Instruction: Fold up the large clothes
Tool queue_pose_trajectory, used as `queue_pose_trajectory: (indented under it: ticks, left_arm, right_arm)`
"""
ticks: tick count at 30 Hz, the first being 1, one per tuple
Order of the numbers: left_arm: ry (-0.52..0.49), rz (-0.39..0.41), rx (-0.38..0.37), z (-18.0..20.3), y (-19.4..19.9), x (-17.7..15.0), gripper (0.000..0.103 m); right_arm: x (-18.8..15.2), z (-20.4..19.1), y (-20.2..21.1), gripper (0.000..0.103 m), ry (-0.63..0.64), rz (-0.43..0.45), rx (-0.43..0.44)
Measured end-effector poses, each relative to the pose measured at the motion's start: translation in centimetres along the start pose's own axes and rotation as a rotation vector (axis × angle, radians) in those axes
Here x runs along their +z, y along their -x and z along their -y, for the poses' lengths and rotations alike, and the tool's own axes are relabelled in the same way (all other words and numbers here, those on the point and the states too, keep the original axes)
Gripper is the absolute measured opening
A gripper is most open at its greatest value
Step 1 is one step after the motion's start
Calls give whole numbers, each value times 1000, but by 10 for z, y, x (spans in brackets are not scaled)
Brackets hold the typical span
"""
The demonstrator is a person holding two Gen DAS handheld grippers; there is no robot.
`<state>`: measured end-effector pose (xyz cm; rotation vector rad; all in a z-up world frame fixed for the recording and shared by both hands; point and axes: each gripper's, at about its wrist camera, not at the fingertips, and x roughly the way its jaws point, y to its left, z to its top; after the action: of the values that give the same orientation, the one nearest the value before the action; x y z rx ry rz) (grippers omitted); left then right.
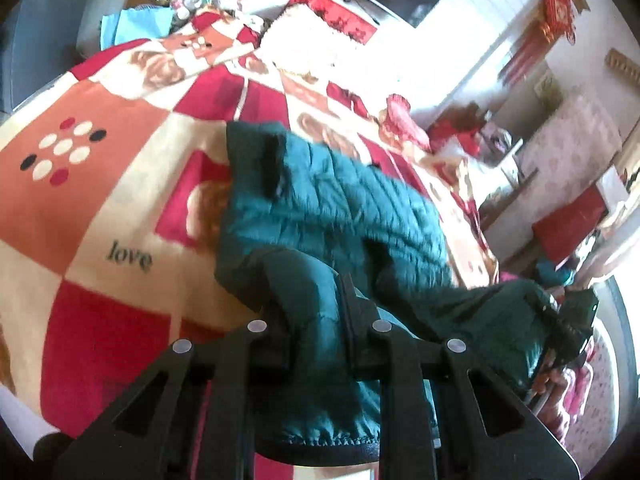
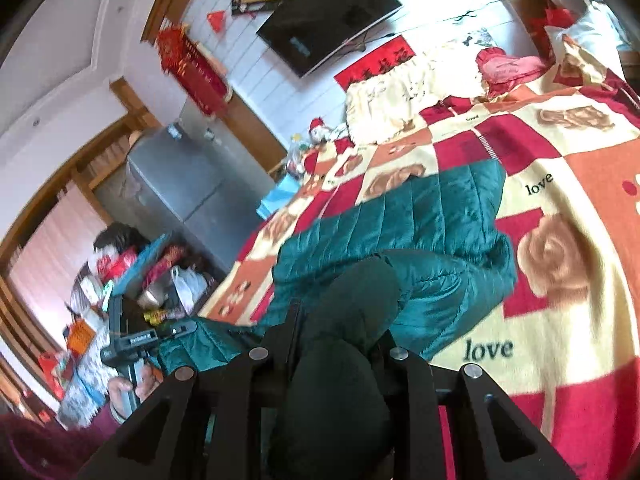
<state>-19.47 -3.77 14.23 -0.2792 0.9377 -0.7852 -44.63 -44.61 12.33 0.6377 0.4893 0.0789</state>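
Observation:
A teal quilted jacket (image 1: pixel 340 200) lies crumpled on a bed covered by a red, orange and cream patchwork blanket (image 1: pixel 100 200). My left gripper (image 1: pixel 316 320) is shut on the jacket's near stitched edge, which is lifted off the bed. At the right of that view, my right gripper (image 1: pixel 572 320) holds another part of the same edge. In the right wrist view the jacket (image 2: pixel 420 216) stretches across the blanket (image 2: pixel 560 320). My right gripper (image 2: pixel 340 336) is shut on a dark bunched fold of it. The left gripper (image 2: pixel 132 336) shows at the left, in a hand (image 2: pixel 132 388).
A cream pillow (image 1: pixel 304 36) and stuffed toys (image 1: pixel 228 4) lie at the head of the bed, beside a red heart cushion (image 2: pixel 508 66). A wall television (image 2: pixel 328 16), a grey fridge (image 2: pixel 188 184) and a cluttered table (image 2: pixel 152 272) stand beyond the bed's left side.

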Motion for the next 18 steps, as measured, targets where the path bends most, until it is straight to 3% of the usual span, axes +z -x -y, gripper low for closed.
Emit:
queue_pose_trajectory:
  ticks: [8,18]
  left_arm:
    - [27,83,2,5,-19,47,17]
    - [24,105,65,7,-69,103,17]
  right_arm:
    - [44,9,-13,22,-42,75,-34]
    - [106,31,-61,22,-70,103,-144]
